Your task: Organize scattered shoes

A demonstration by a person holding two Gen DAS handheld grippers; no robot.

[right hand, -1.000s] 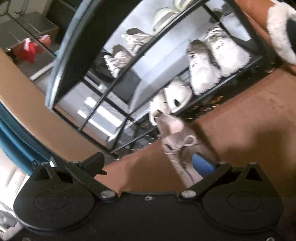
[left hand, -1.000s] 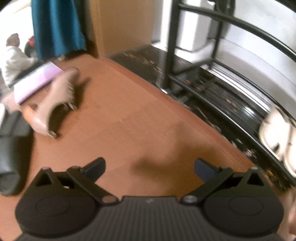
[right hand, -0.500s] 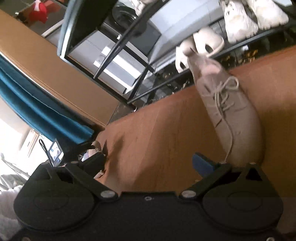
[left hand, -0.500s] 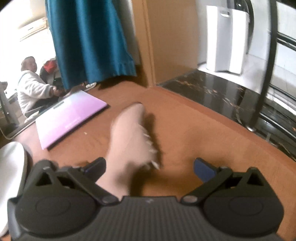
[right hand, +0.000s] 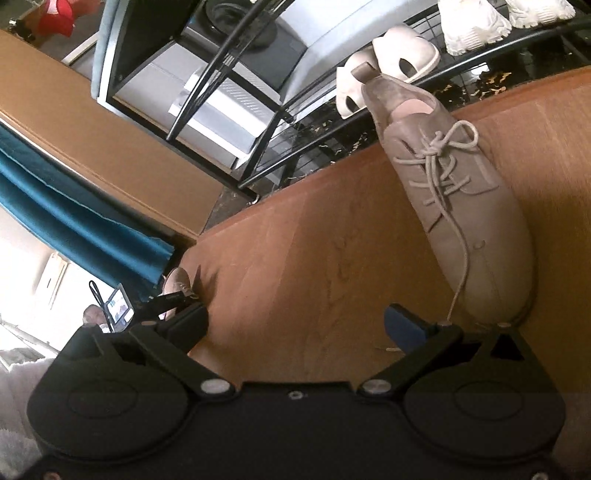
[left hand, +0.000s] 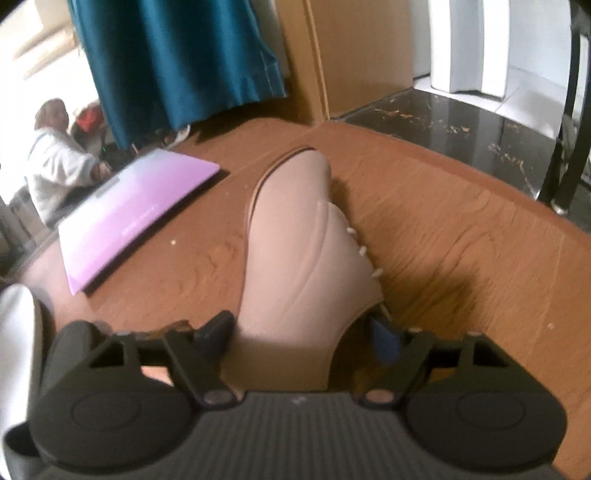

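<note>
A beige lace-up shoe (left hand: 295, 251) lies on its side on the brown wooden floor, toe pointing away from me. My left gripper (left hand: 301, 332) straddles its heel end. The jaws are closing, and both fingertips (left hand: 218, 328) touch the shoe's sides. Its mate, a beige shoe (right hand: 461, 206) with tied laces, lies upright just right of my right gripper (right hand: 295, 325). That gripper is open over bare floor, with the shoe's toe outside the blue fingertip (right hand: 402, 328). In the right wrist view, the first shoe (right hand: 179, 282) and the left gripper show small at the left.
A black metal shoe rack (right hand: 258, 110) holds white slippers (right hand: 391, 62) and white sneakers (right hand: 476, 22). A purple folder (left hand: 136, 210) lies on the floor left of the held shoe. Behind it hang a teal curtain (left hand: 177, 55) and sits a person (left hand: 55, 166).
My left gripper swung over to the beige shoe on its side, came down over its heel, and narrowed its jaws onto it. The right gripper tilted down, bringing the laced shoe nearer.
</note>
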